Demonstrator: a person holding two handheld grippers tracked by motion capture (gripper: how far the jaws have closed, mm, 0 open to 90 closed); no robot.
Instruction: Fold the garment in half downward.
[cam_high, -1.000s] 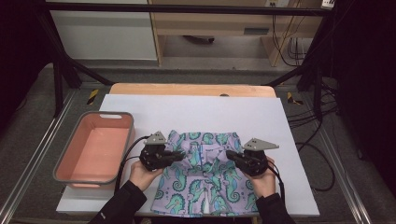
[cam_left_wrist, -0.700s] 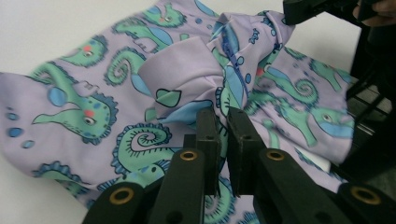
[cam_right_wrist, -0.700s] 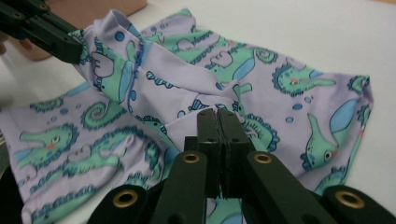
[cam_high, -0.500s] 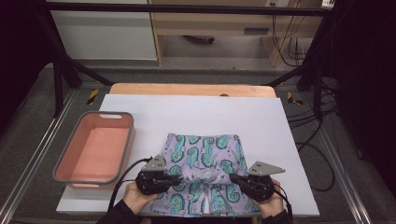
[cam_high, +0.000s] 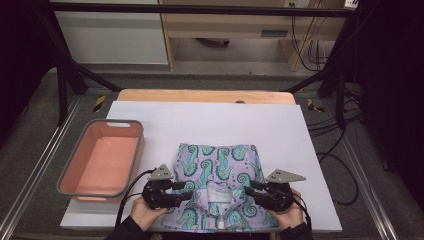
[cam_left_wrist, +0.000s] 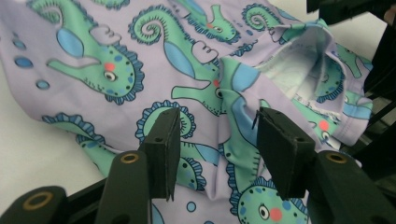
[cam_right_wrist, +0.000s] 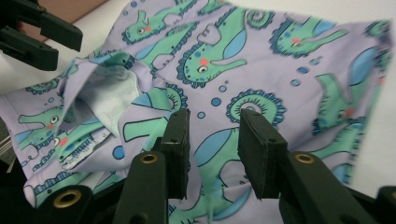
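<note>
A lilac garment (cam_high: 220, 160) printed with green seahorses lies folded on the white sheet (cam_high: 200, 120), near its front edge. My left gripper (cam_high: 185, 192) rests at the garment's near left corner and my right gripper (cam_high: 248, 190) at its near right corner. Both have just been opening their jaws. In the left gripper view the left gripper (cam_left_wrist: 215, 126) stands open over the garment (cam_left_wrist: 93, 56), which lies slack under the pads. In the right gripper view the right gripper (cam_right_wrist: 212, 126) is likewise open above the garment (cam_right_wrist: 280, 56). A white lining shows at a loose fold (cam_right_wrist: 102, 93).
A pink tub with a grey rim (cam_high: 73, 157) stands on the sheet's left side, close to my left hand. The wooden table edge (cam_high: 200, 95) runs behind the sheet. Cables (cam_high: 345, 165) trail on the floor to the right, and black frame bars stand at the back.
Both hands came toward the near edge and sank, bringing the cloth's fold along. The jaws, shut on the cloth before, now stand apart with the cloth lying loose.
</note>
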